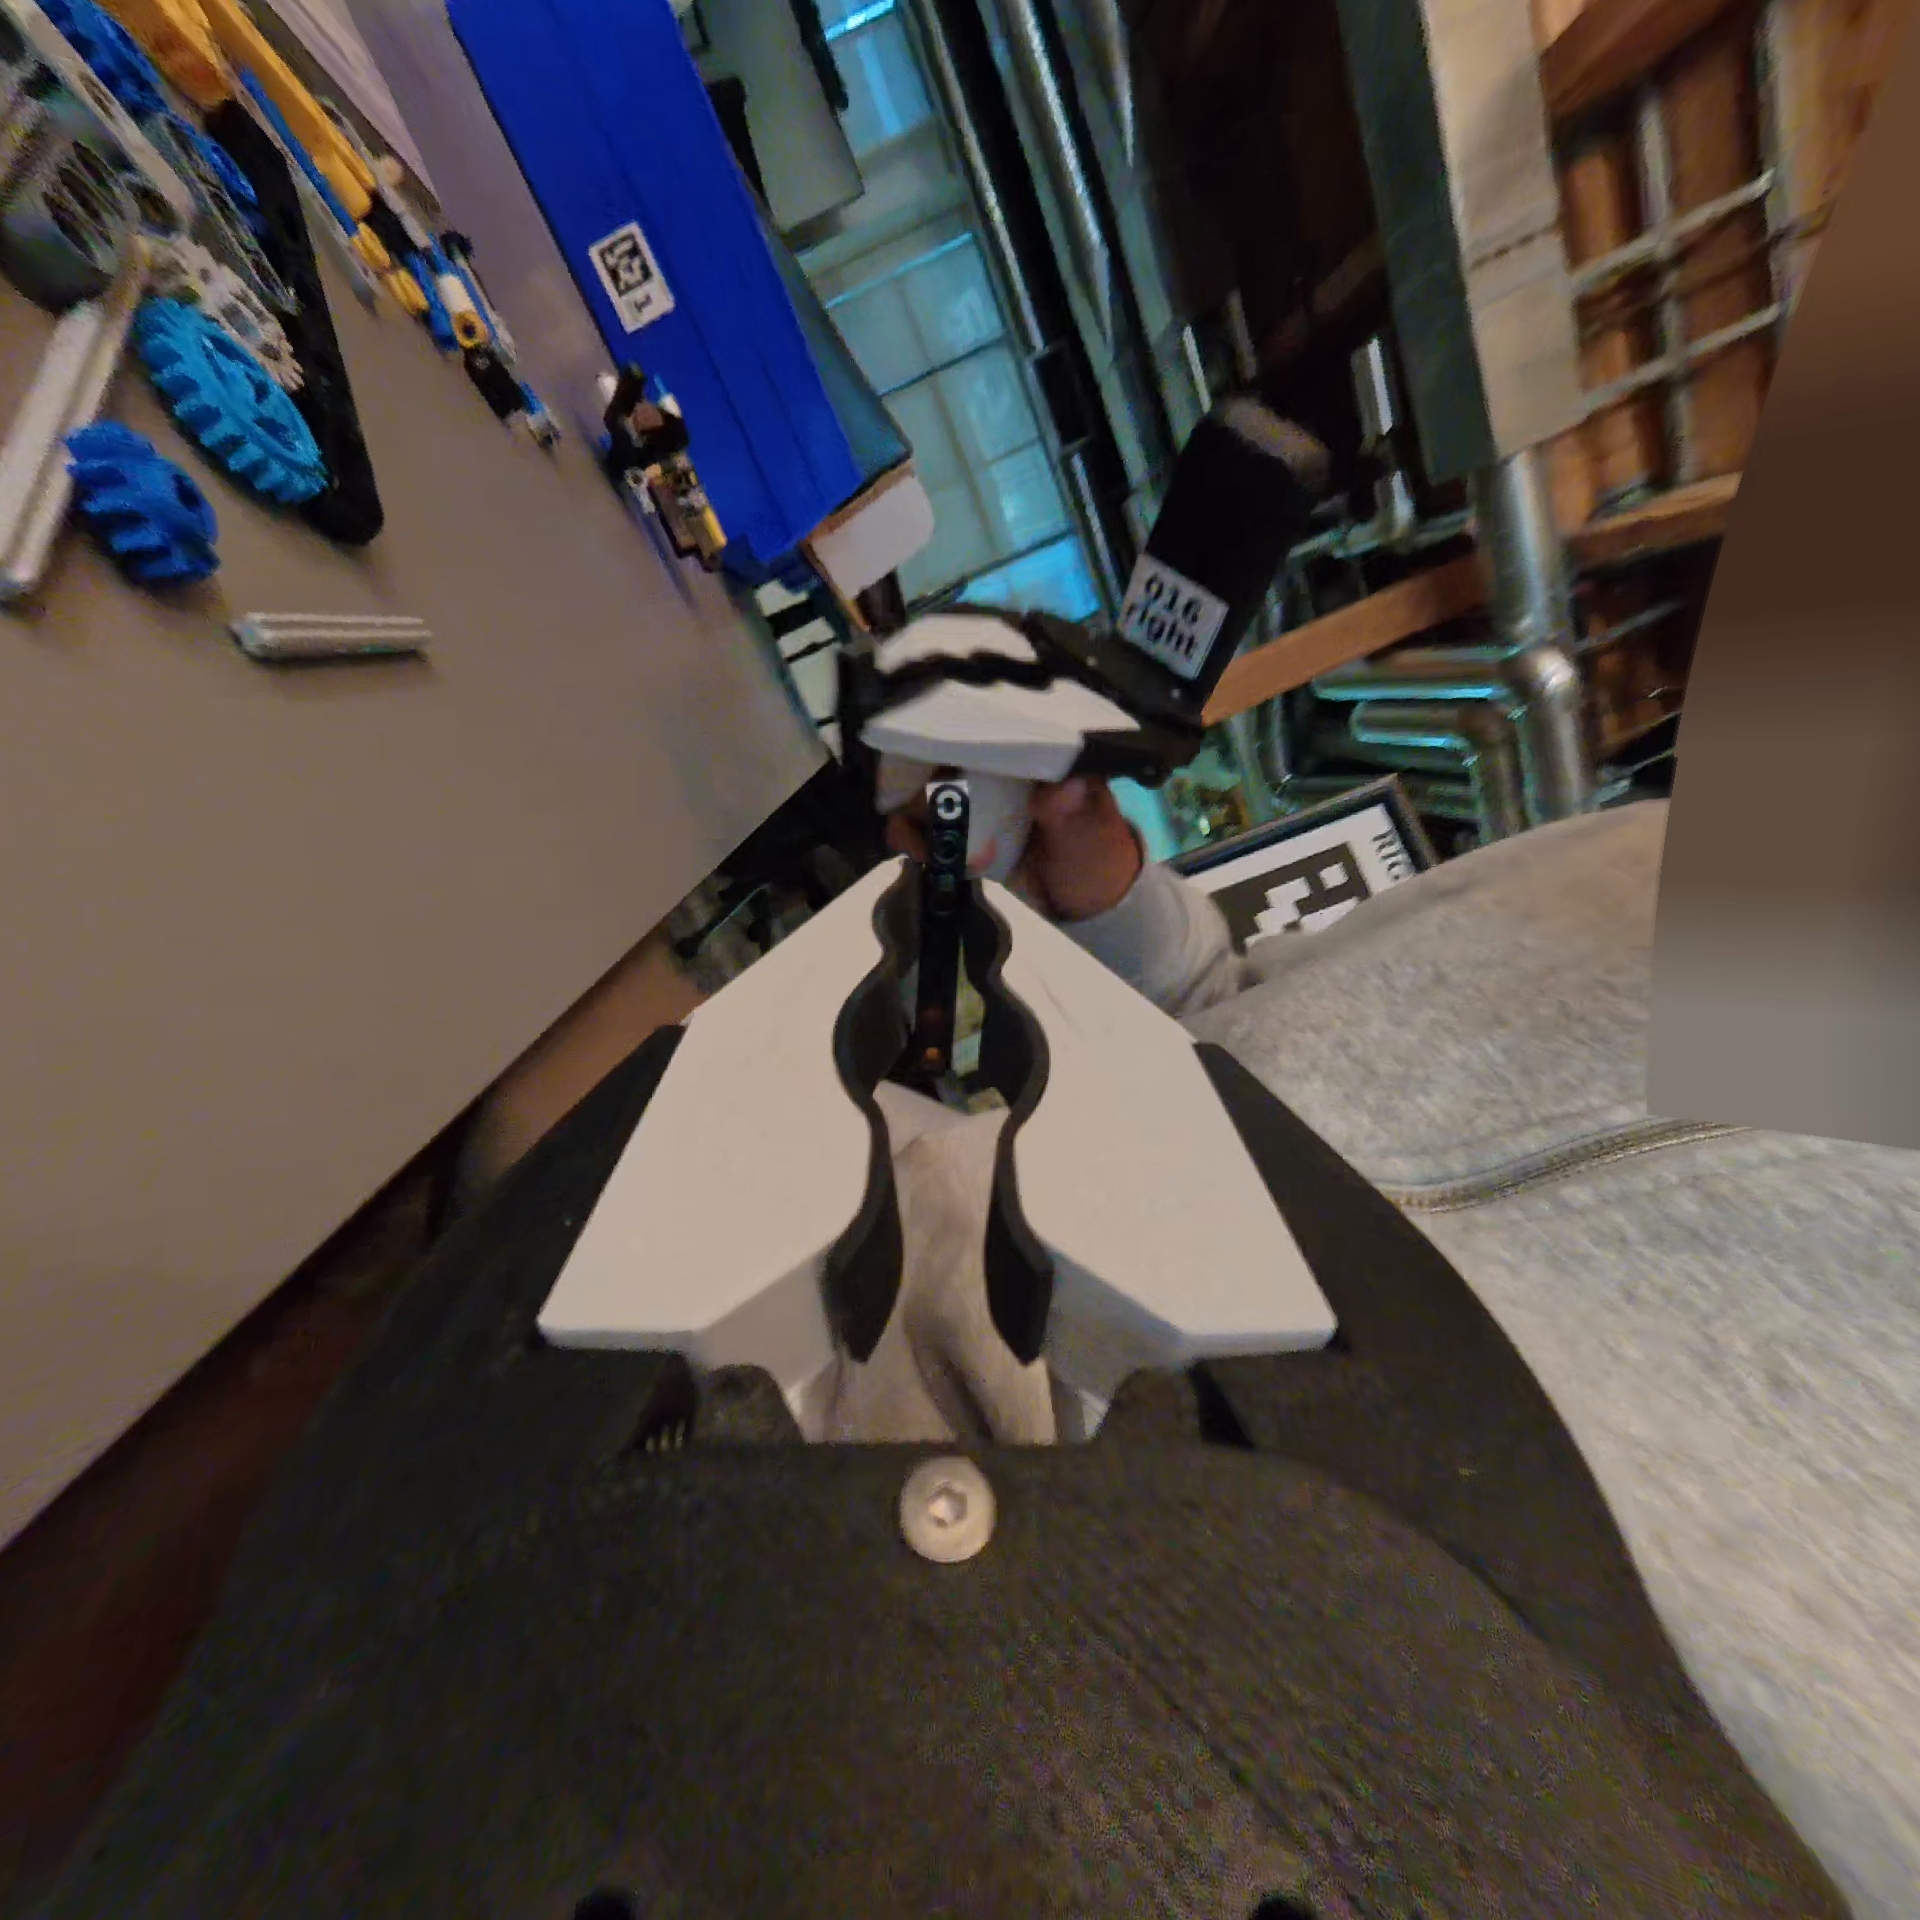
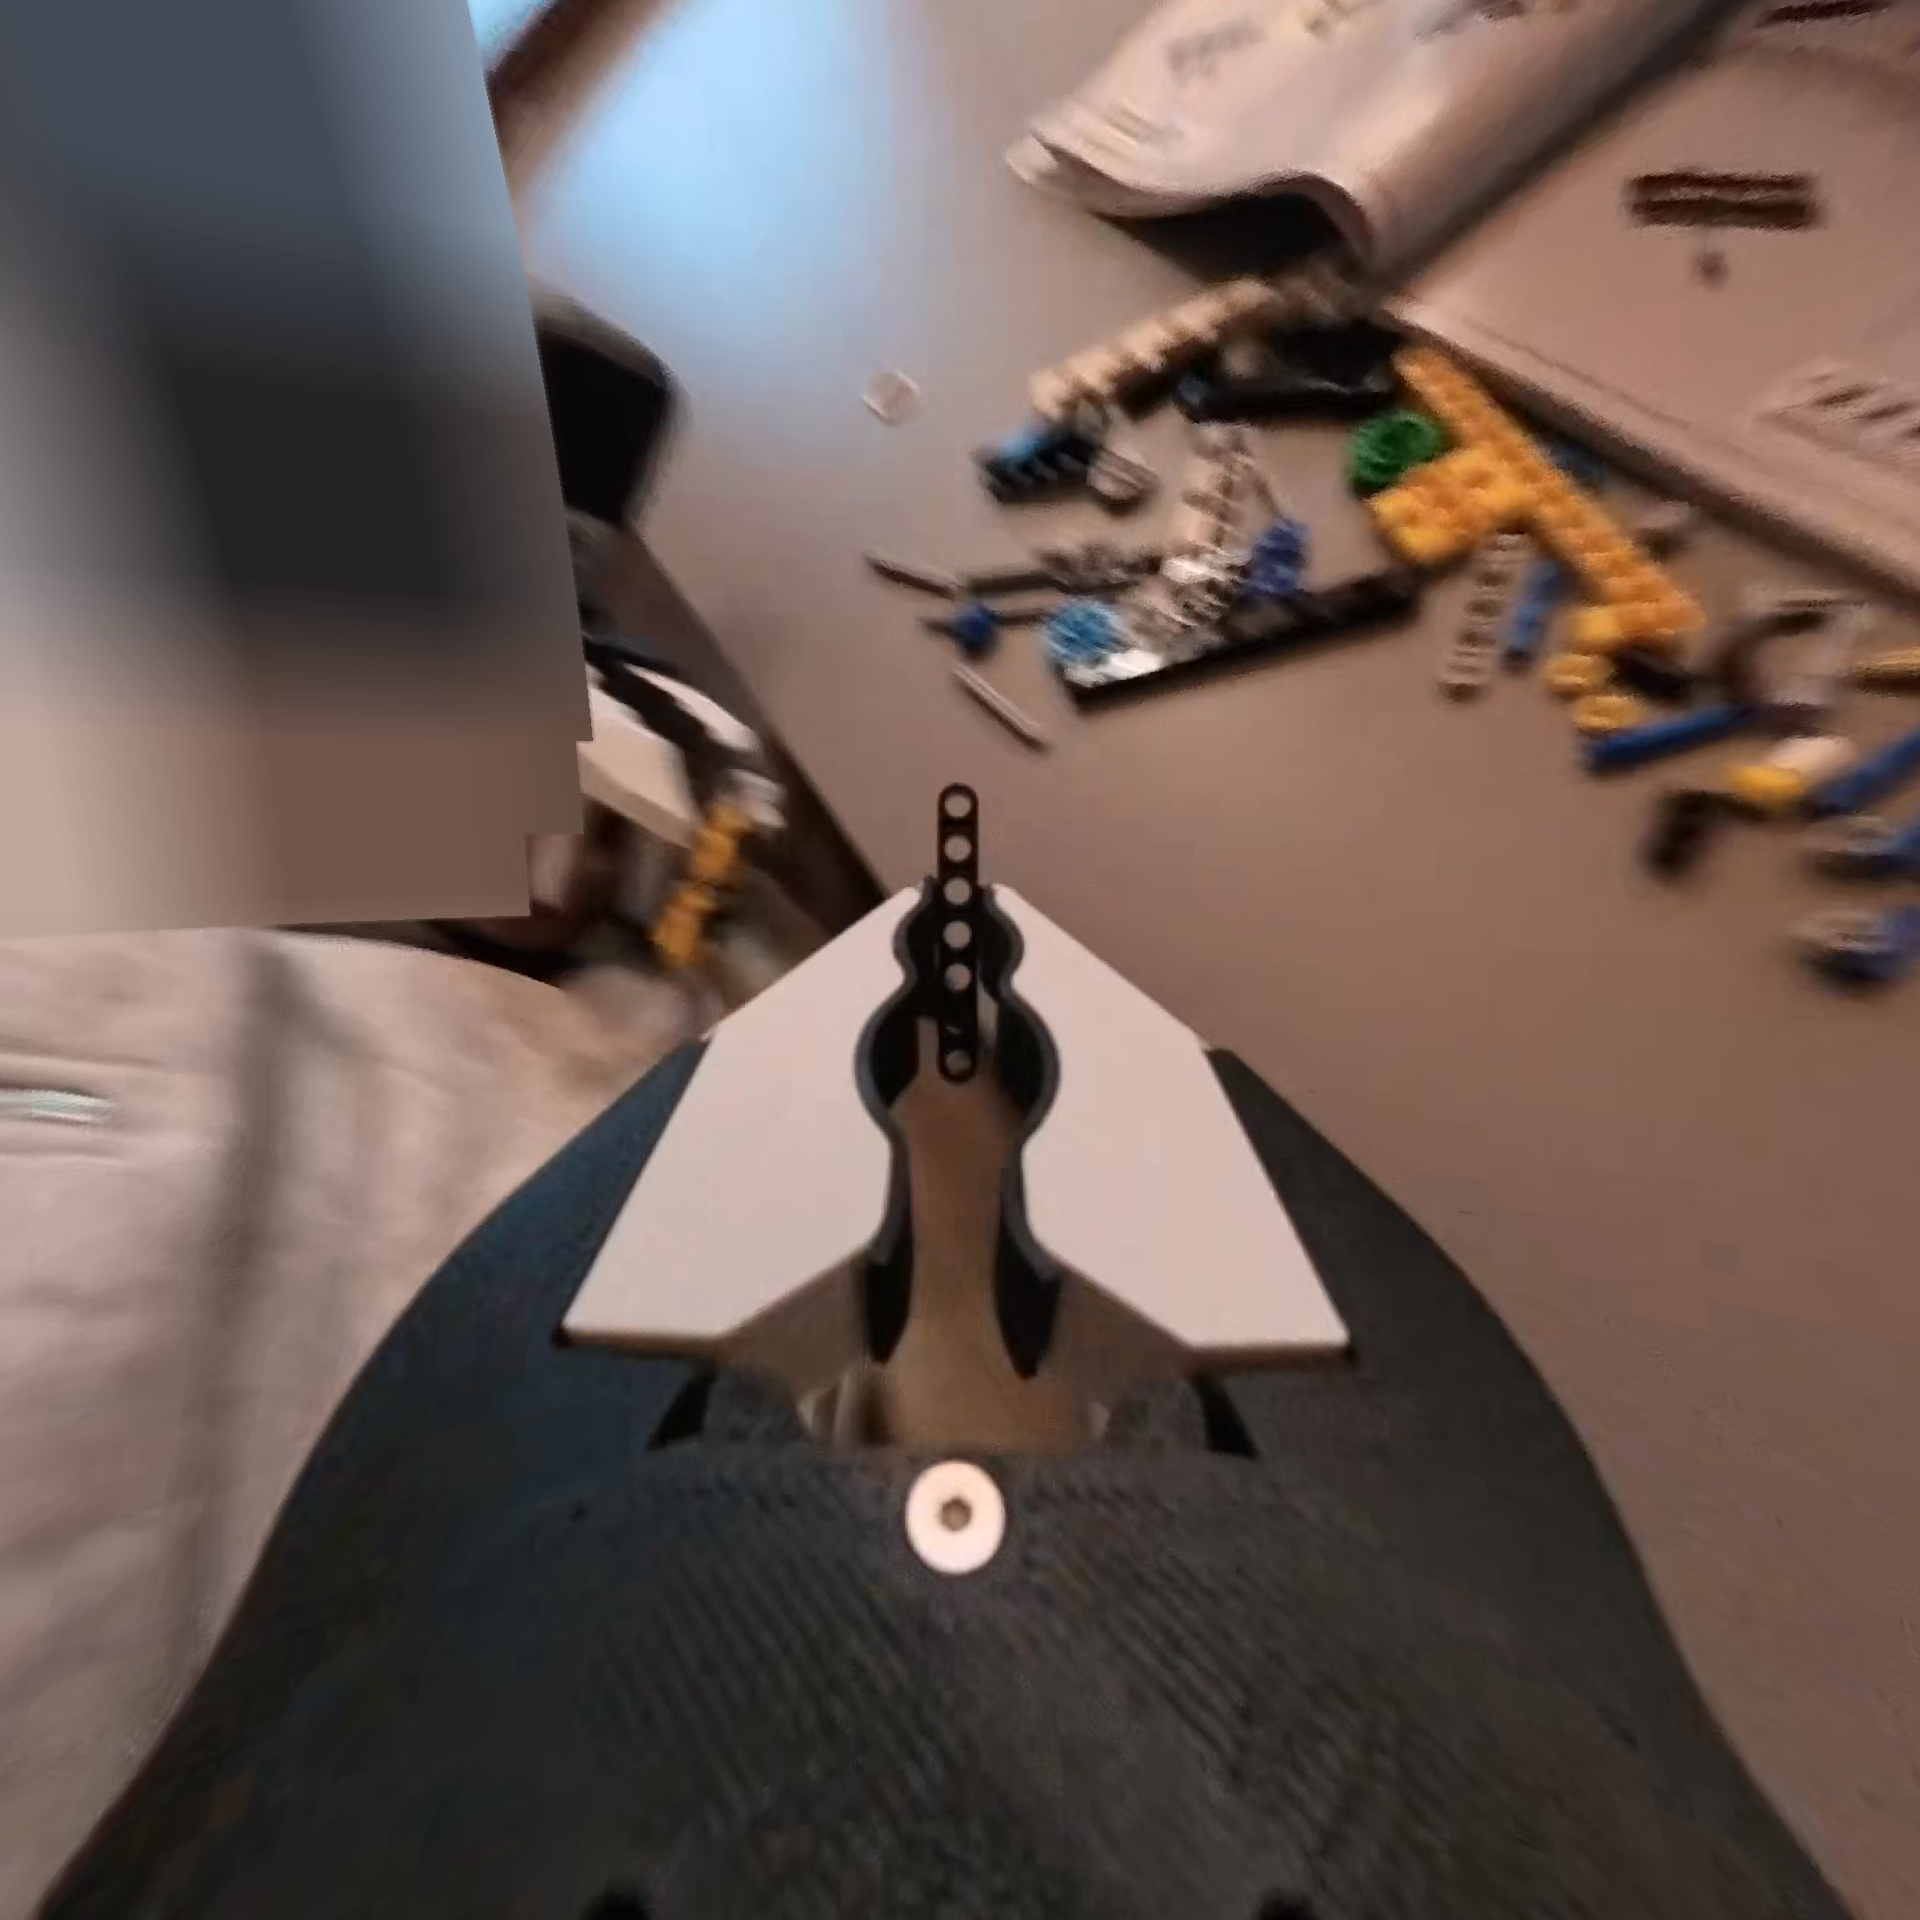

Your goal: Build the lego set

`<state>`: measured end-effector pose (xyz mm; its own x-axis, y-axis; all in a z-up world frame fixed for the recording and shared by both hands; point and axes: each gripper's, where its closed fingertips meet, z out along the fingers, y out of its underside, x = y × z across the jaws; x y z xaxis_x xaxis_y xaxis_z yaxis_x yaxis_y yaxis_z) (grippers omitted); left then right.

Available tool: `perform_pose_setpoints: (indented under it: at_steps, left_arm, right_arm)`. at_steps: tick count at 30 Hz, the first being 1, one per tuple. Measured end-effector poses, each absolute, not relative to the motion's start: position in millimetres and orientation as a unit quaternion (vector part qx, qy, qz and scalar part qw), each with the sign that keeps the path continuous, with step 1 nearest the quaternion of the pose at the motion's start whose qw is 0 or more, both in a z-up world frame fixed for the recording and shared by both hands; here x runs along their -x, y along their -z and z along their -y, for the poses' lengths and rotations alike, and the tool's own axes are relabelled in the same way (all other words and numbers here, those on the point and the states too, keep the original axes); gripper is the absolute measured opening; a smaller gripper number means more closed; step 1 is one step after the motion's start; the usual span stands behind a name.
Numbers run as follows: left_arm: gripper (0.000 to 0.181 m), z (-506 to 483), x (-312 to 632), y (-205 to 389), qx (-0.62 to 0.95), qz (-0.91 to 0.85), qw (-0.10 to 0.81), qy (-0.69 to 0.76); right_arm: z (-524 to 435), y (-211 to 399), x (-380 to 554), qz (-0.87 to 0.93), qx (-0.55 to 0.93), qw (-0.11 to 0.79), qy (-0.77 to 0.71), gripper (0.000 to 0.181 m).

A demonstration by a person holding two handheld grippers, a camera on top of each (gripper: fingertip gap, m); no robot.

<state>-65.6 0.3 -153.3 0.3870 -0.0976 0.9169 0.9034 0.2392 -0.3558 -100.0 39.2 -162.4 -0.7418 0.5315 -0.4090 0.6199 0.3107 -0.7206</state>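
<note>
In the left wrist view my left gripper (image 1: 940, 871) is shut on a thin black lego beam (image 1: 948, 831) that sticks out past the fingertips, held off the table's edge. My right gripper (image 1: 883, 701) shows beyond it, held in a hand (image 1: 1081, 852). In the right wrist view my right gripper (image 2: 961, 896) is shut on a black beam with a row of holes (image 2: 957, 831), held in the air above the grey table (image 2: 1299, 935). This view is blurred by motion.
Loose lego parts lie on the table: blue gears (image 1: 223, 400), grey beams (image 1: 332, 634), a yellow plate assembly (image 2: 1507, 520) on a black frame (image 2: 1247, 644), and a green gear (image 2: 1397, 447). A booklet (image 2: 1351, 135) and a blue box (image 1: 665, 270) stand farther back. A grey-sleeved person (image 1: 1558, 1143) is close. One gripper's finger ends stand about 6 centimeters off the other's. It is some 15 centimeters from my right tips to the yellow plate assembly (image 2: 1507, 520).
</note>
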Motion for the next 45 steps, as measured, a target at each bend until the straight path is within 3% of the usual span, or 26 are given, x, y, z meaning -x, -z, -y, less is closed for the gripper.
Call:
perform_pose_setpoints:
  at_steps: [2, 9, 15, 45]
  left_arm:
    - [0.006, 3, 68, 151, 0.47, 0.415, 0.679, 0.383]
    - [0.006, 8, 70, 143, 0.43, 0.419, 0.698, 0.39]
    - [0.006, 6, 67, 145, 0.427, 0.421, 0.691, 0.403]
    - [0.005, -11, 31, 153, 0.516, 0.371, 0.63, 0.446]
  right_arm:
    - [-21, 146, 90, -0.736, -0.403, 0.125, 0.53, 0.005]
    - [-11, 153, 65, -0.563, -0.52, 0.227, 0.601, 0.004]
    - [-16, 146, 73, -0.506, -0.533, 0.248, 0.631, 0.004]
    - [-10, 162, 22, -0.607, -0.461, 0.294, 0.577, 0.005]
